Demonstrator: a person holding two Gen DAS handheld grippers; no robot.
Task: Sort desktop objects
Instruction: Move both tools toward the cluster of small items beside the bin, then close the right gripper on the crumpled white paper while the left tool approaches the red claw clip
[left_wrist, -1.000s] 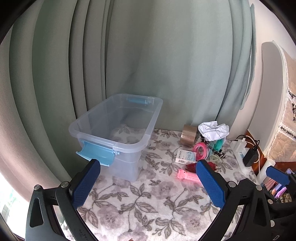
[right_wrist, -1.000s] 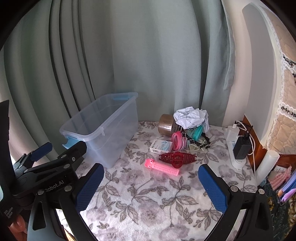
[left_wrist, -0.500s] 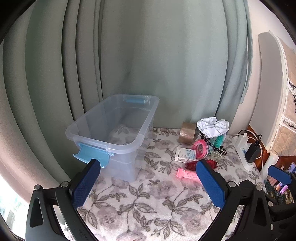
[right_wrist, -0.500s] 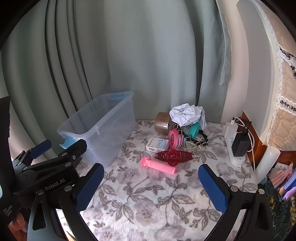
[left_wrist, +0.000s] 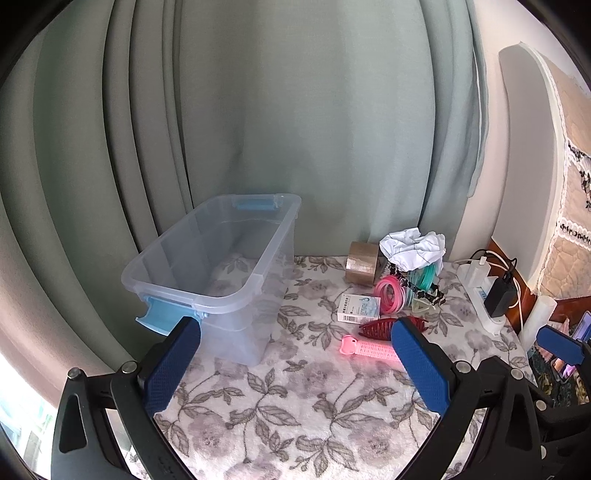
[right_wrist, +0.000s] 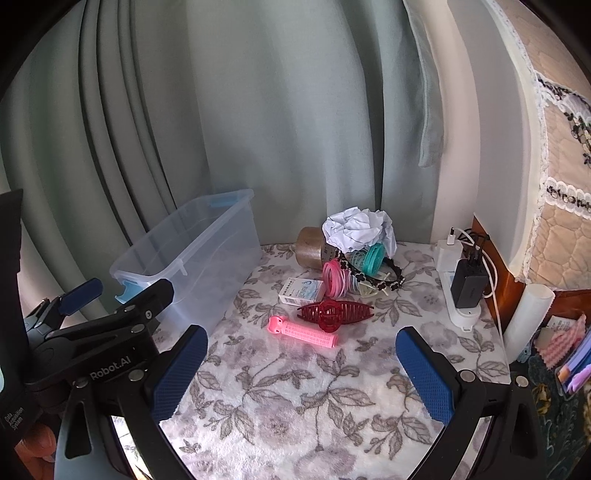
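A clear plastic bin (left_wrist: 236, 266) with blue latches stands empty at the left of the floral cloth; it also shows in the right wrist view (right_wrist: 192, 254). To its right lie a pink hair roller (right_wrist: 303, 331), a dark red claw clip (right_wrist: 334, 312), a small white box (right_wrist: 301, 291), pink rings (right_wrist: 334, 278), teal rings (right_wrist: 373, 260), a black headband (right_wrist: 376, 278), a tape roll (right_wrist: 310, 247) and a crumpled white cloth (right_wrist: 358, 229). My left gripper (left_wrist: 295, 334) is open and empty, back from the bin. My right gripper (right_wrist: 301, 341) is open and empty, near the roller.
A white power strip (right_wrist: 460, 291) with chargers and cables lies at the right edge. A white cylinder (right_wrist: 526, 317) stands beside it. Grey-green curtains (right_wrist: 258, 129) hang close behind the table. The left gripper body (right_wrist: 96, 332) sits at the left of the right wrist view.
Both grippers have drawn back and risen a little, so the bin and the pile look smaller and lower. Nothing on the table moved. Both grippers stayed open.
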